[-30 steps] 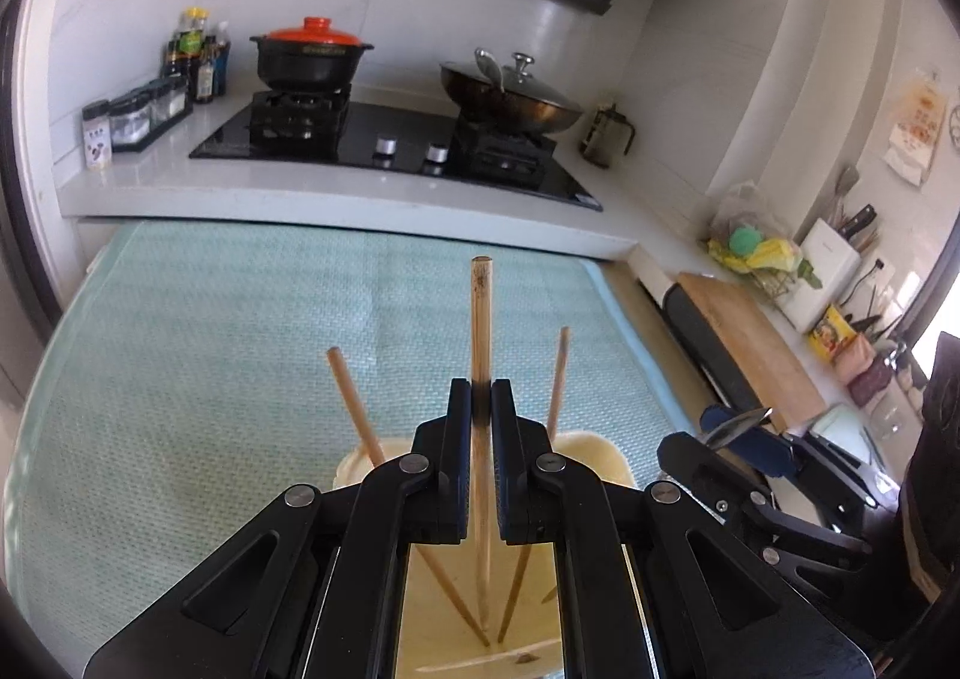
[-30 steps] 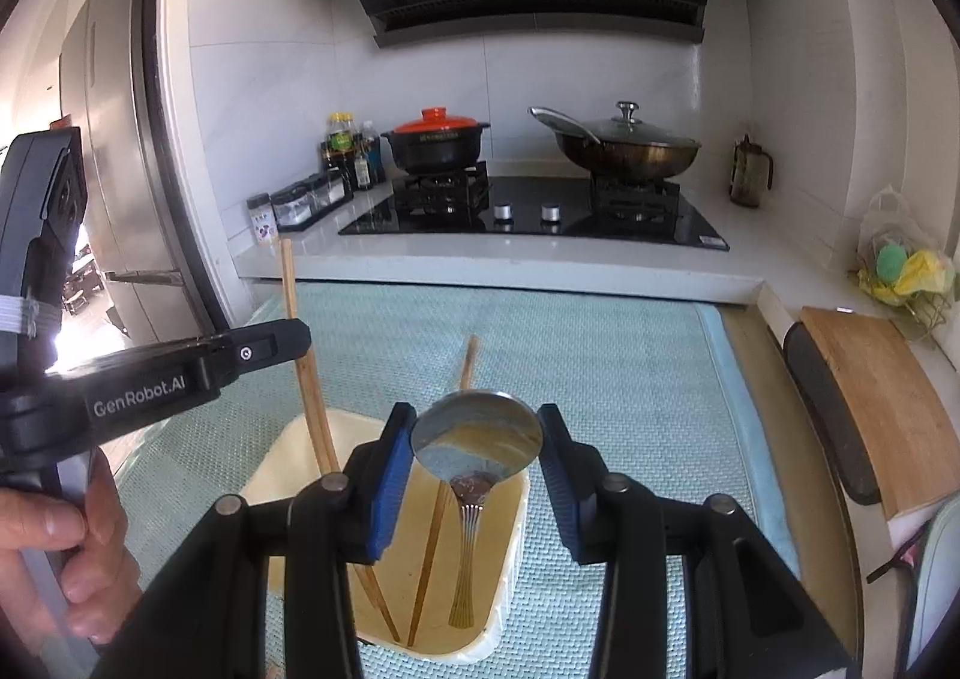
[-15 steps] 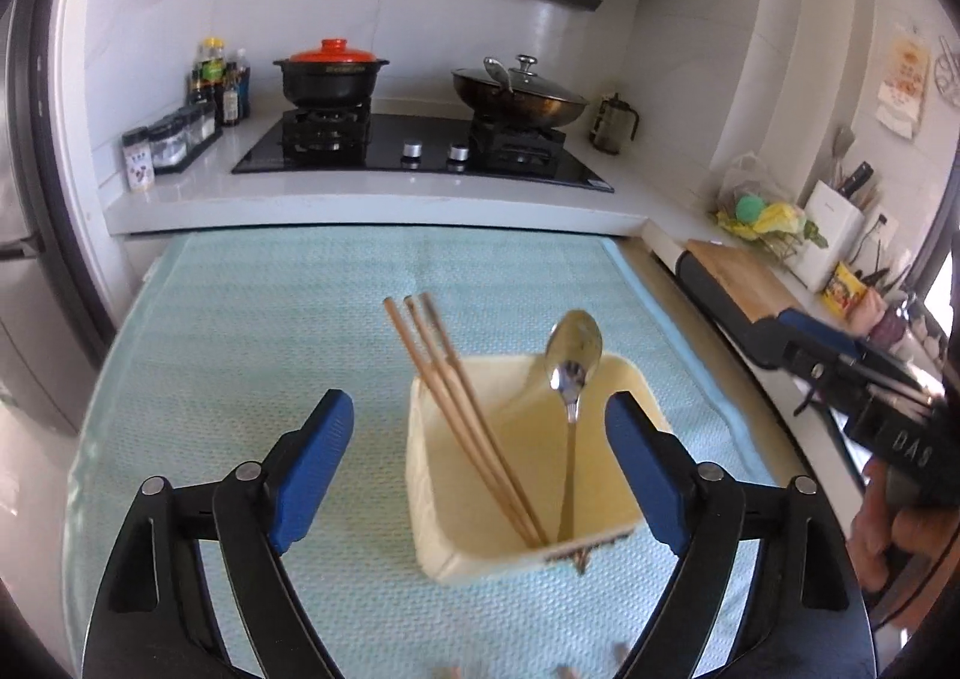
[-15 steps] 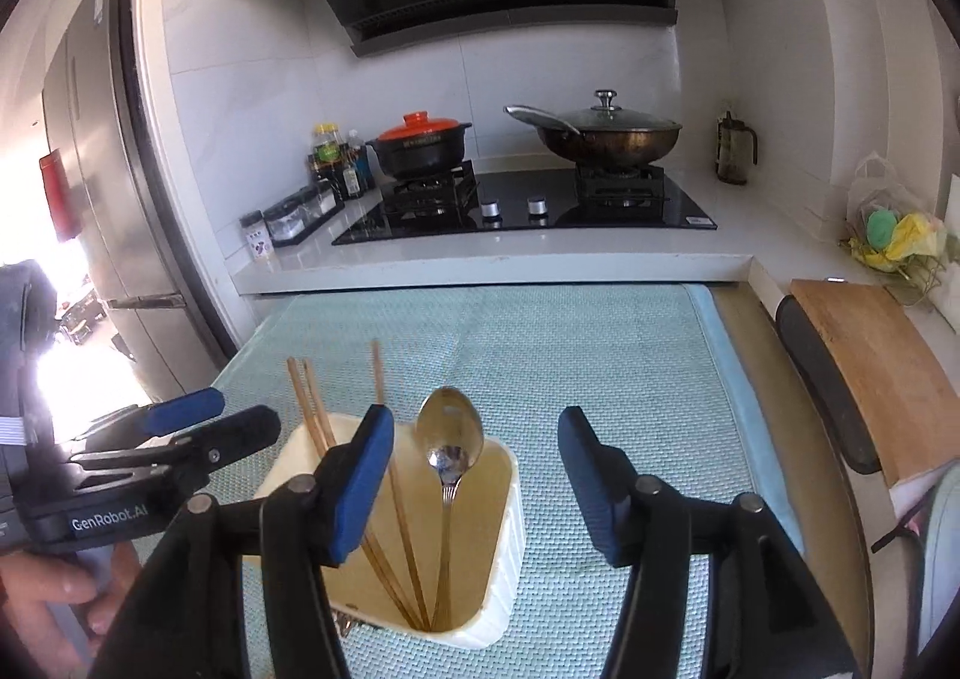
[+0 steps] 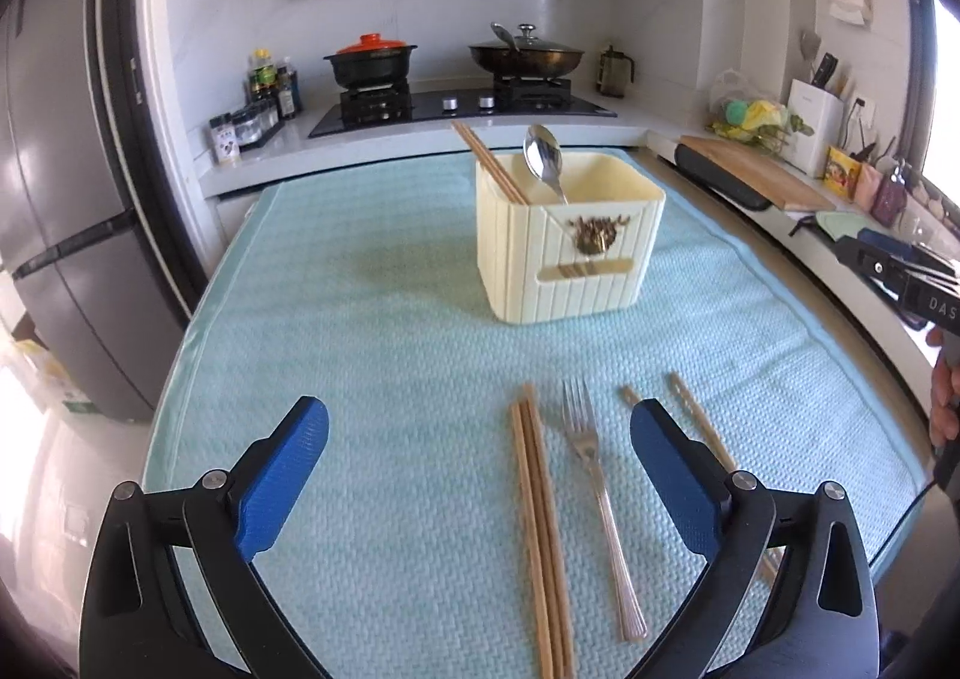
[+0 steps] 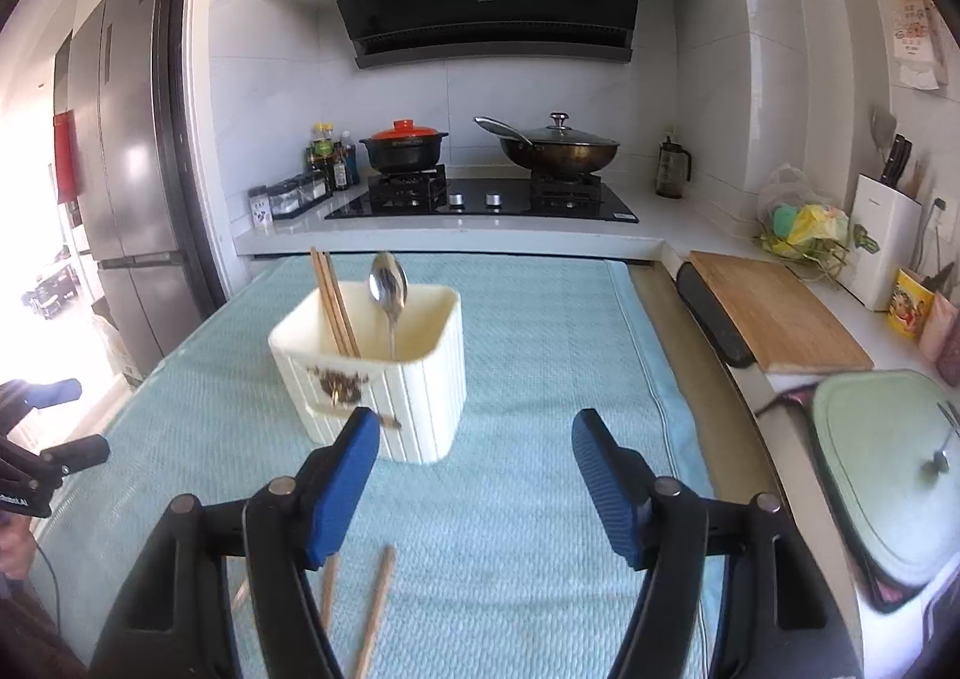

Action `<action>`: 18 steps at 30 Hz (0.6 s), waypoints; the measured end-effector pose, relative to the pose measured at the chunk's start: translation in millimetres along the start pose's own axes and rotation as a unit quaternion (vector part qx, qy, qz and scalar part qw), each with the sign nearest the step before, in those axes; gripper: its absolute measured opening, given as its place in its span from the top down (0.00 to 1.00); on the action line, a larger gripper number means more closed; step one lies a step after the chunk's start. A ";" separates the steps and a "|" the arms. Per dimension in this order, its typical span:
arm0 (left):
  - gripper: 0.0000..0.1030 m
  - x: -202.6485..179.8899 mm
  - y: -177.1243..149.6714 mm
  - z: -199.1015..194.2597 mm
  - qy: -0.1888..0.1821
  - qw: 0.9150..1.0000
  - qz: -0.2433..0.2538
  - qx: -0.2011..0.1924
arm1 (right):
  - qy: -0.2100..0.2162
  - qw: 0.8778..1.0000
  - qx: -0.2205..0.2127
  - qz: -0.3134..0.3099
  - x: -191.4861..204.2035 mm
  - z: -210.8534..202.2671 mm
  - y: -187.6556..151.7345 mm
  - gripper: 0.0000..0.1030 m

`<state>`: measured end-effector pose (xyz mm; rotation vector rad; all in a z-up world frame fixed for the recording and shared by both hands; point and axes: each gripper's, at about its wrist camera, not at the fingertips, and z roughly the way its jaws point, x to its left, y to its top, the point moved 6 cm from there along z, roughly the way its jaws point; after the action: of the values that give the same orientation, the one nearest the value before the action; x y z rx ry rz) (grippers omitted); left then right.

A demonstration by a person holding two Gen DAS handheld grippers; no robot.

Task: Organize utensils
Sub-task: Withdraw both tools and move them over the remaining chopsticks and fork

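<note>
Left wrist view: between picks. Holder (image 5: 570, 235) at 12 o'clock on the desk (image 5: 360, 355), chopsticks (image 5: 489, 163) and spoon (image 5: 543, 154) already standing in it. Still on the mat: chopstick bundle (image 5: 540, 523), fork (image 5: 600, 499), loose pair (image 5: 696, 427) at 2 o'clock. Left gripper (image 5: 474, 481): jaws just been opening, now spread wide, empty, bundle and fork lying between them untouched. Next move, I judge: drop onto one piece and close.

Right wrist view: right gripper (image 6: 474, 481) likewise just been opening, partly spread, nothing between pads. Holder (image 6: 384, 373) at 11 o'clock; two chopsticks (image 6: 372, 613) at 6 o'clock, below the jaws.
</note>
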<state>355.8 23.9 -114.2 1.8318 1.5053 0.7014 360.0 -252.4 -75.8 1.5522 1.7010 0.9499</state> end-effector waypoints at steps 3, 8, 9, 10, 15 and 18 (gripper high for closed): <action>0.02 -3.5 -28.8 -2.1 0.002 1.000 -0.017 -0.002 | -0.022 1.000 0.013 0.005 0.8 -16.2 -44.8 0.33; 0.02 -0.2 -73.0 8.1 0.023 0.999 -0.028 0.022 | -0.061 0.998 0.018 0.010 2.4 -35.6 -110.9 0.33; 0.02 1.1 -78.6 10.2 0.025 0.999 -0.031 0.025 | -0.067 0.998 0.020 0.010 3.1 -37.7 -122.0 0.33; 0.02 2.6 -85.7 10.5 0.027 0.999 -0.034 0.028 | -0.068 0.997 0.024 0.010 3.6 -39.1 -132.1 0.33; 0.02 9.4 -104.4 14.1 0.028 0.998 -0.045 0.043 | -0.062 0.997 0.044 0.034 1.5 -40.1 -166.4 0.33; 0.02 12.4 -109.1 17.2 0.023 0.997 -0.056 0.052 | -0.055 0.996 0.054 0.043 3.9 -37.3 -175.2 0.33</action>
<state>302.6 46.8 -209.0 1.8026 1.6886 0.6260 234.9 -259.1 -203.8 1.7266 1.6433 0.8108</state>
